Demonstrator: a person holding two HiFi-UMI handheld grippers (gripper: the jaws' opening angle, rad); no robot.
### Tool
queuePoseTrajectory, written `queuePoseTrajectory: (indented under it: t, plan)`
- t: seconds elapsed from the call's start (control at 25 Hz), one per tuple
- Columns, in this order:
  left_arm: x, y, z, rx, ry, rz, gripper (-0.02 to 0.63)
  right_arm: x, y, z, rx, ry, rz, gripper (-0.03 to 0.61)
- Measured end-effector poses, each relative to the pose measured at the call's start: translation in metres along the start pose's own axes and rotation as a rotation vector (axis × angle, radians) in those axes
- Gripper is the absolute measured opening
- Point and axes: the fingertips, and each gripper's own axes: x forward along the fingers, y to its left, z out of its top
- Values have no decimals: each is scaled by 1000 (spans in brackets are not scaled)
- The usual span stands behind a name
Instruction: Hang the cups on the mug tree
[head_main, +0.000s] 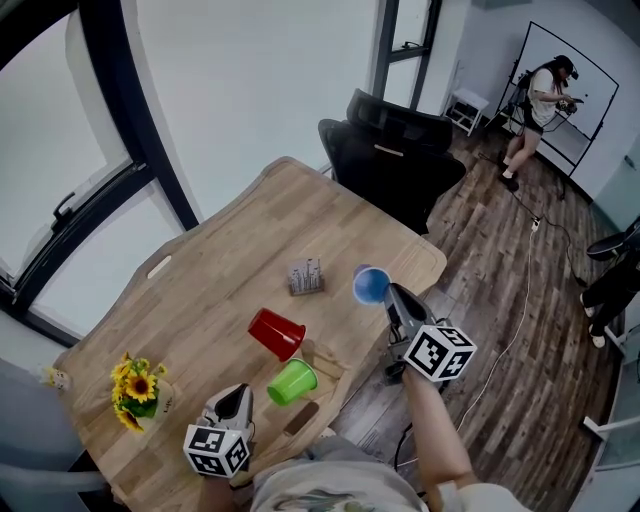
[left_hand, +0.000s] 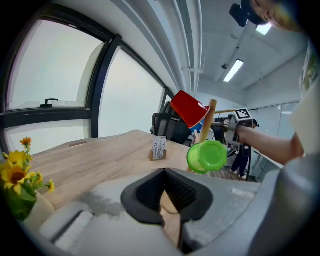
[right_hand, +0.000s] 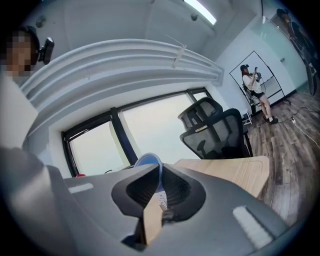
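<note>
Right tongs (head_main: 390, 293): mine, clamped on blue cup (head_main: 370, 285) rim, aloft over table (head_main: 230, 260); left tongs (head_main: 237, 397): mine, jaws together, empty; red cup (head_main: 276, 332), green cup (head_main: 291, 381): on mug tree (left_hand: 206, 125)

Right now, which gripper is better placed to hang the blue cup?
Right: the right gripper pinches the blue cup by its rim, raised near the mug tree. The left gripper sits low by the table edge, empty.
</note>
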Motion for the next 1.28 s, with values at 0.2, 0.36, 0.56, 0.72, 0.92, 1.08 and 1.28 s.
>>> queuePoseTrajectory:
  t: [0.2,0.36,0.56,0.72,0.92,1.08,1.28]
  plan:
    - [0,-5,3,6,-7,-7,2,-5,18,4,-125,-14,32,20]
    - [-1,-7,2,10,-5,-11,2,-7,30,3,-236,-8,44,20]
    - [-3,-8,-1,14,0,-15,2,-8,42,0,-372,-2,44,20]
    - [-5,-9,1,18,-3,-17,2,-9,52,-5,-515,6,39,20]
    - [-6,-8,1,21,0,-21,3,-10,61,-15,-677,32,42,21]
    - [-8,-7,0,22,3,-22,2,-10,72,-21,-800,36,44,21]
    - [-10,-5,1,19,-4,-24,2,-9,79,-32,-926,43,36,21]
